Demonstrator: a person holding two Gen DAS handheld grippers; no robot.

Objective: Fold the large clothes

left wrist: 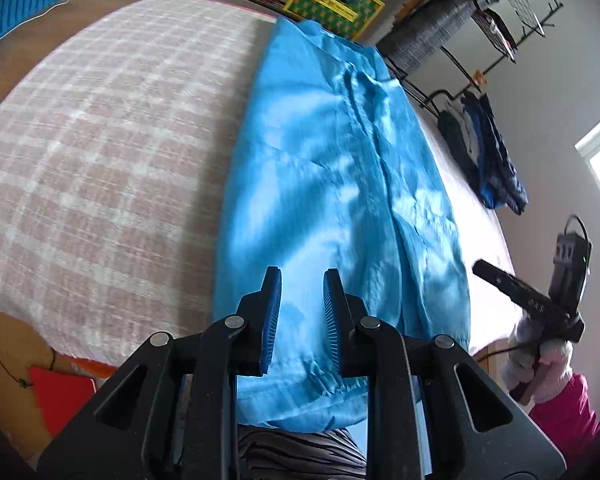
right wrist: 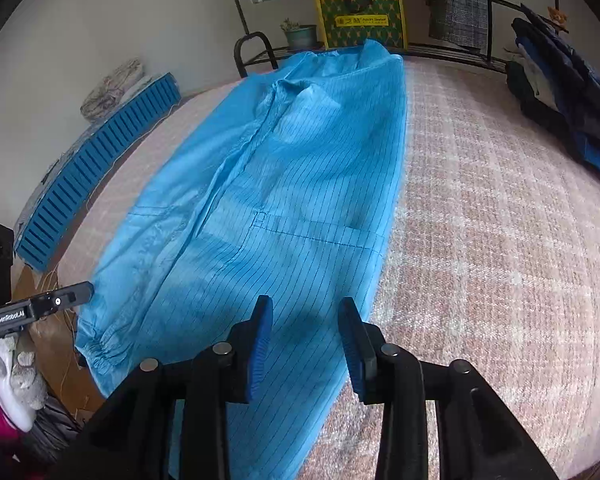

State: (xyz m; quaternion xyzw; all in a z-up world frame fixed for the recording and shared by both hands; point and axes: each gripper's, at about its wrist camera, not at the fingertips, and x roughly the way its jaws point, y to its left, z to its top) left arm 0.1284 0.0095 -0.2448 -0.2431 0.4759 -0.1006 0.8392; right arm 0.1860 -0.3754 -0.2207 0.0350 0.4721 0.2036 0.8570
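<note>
A large blue pinstriped coat [left wrist: 332, 184] lies lengthwise on a bed with a pink checked cover [left wrist: 100, 152], folded into a long narrow strip, collar at the far end. Its elastic cuff [left wrist: 324, 384] hangs near the front edge. My left gripper [left wrist: 302, 280] is open above the coat's near end, holding nothing. In the right wrist view the coat [right wrist: 284, 184] runs away from me, and my right gripper [right wrist: 305, 306] is open above its near hem, empty. The right gripper also shows in the left wrist view [left wrist: 528, 300]; the left gripper shows in the right wrist view [right wrist: 40, 308].
A yellow-green box [right wrist: 362, 16] and a potted plant [right wrist: 298, 34] stand on a black rack beyond the bed. Dark folded clothes [right wrist: 568, 96] lie at the bed's far right. A blue slatted crate [right wrist: 96, 168] lies left. A red object [left wrist: 64, 400] sits on the floor.
</note>
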